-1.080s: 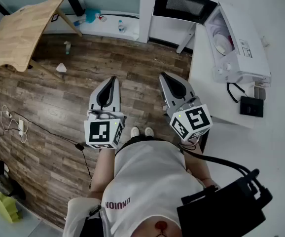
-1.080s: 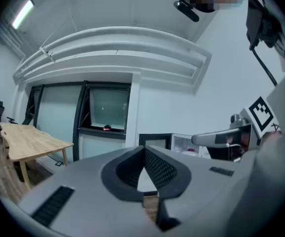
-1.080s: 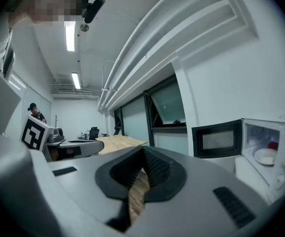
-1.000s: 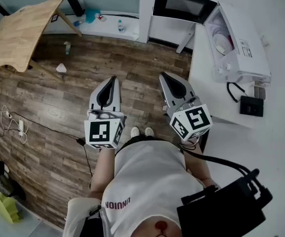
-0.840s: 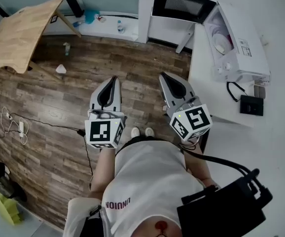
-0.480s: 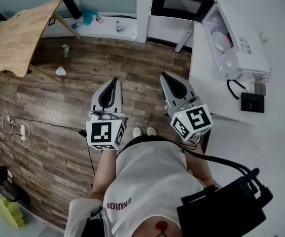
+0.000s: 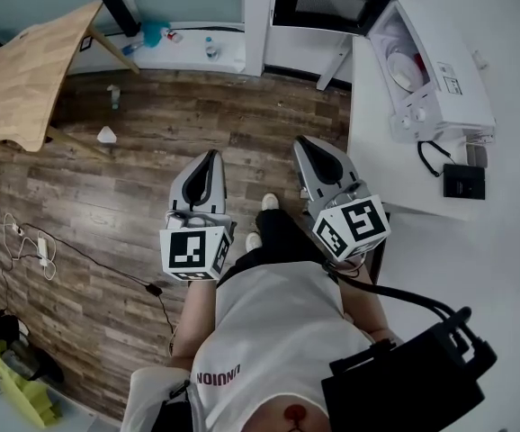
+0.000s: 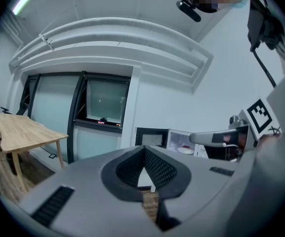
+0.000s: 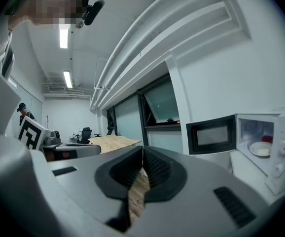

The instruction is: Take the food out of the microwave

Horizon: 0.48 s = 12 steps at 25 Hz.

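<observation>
A plank floor (image 7: 107, 178) is spread across the head view from 7 to 12 o'clock. A white counter (image 7: 512, 268) is laid over the side from 1 to 5 o'clock. At 6 o'clock the person's white shirt (image 7: 269, 331) is seen from above, and a black bag (image 7: 404, 385) is carried at its 4 o'clock. A wooden table (image 7: 26, 70) is set on the floor at 10 o'clock.

The microwave (image 7: 458, 79) is placed on the counter at 1 o'clock. Its door (image 7: 323, 3) is swung wide open toward 12 o'clock, so the white inside is exposed.

Both grippers are held level over the floor at the centre of the view, side by side but apart, and well apart from the microwave. The left gripper (image 7: 210, 156) is closed: in its own view the jaws are pressed together at the tip, and nothing is caught between them. The right gripper (image 7: 305, 142) is closed in the same way, with only floor seen below its joined tips.

The food (image 7: 404, 72) is left inside the microwave on a pale plate (image 7: 397, 81), at 1 o'clock from the right gripper.

A black box (image 7: 464, 181) with a cord is laid on the counter at 6 o'clock of the microwave.
</observation>
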Each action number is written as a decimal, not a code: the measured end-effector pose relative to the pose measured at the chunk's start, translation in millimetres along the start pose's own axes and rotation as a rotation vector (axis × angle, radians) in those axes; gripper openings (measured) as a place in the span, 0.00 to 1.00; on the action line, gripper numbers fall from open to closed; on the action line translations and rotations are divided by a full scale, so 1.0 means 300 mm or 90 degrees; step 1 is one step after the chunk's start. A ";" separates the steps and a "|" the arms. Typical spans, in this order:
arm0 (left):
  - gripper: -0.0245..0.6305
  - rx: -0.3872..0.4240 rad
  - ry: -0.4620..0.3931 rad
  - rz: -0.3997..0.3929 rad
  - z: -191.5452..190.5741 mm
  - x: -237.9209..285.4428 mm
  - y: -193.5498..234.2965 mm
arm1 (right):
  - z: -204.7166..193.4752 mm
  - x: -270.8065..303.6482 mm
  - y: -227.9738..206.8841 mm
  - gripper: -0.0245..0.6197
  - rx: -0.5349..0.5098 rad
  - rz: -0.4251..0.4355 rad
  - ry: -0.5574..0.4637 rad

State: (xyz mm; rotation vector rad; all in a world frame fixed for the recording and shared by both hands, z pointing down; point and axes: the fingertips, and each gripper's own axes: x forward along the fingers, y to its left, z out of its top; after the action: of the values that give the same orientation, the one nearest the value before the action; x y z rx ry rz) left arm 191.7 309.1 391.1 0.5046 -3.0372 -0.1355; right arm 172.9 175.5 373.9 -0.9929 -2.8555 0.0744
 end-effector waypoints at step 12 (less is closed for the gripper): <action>0.06 0.016 -0.007 -0.047 0.051 0.356 0.021 | 0.064 0.207 -0.277 0.07 0.015 -0.049 -0.025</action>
State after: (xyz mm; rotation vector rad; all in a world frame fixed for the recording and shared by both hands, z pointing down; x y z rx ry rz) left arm 87.7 281.7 381.3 0.6192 -3.0361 -0.1050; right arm 71.0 148.9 367.8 -0.8863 -2.9168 0.1218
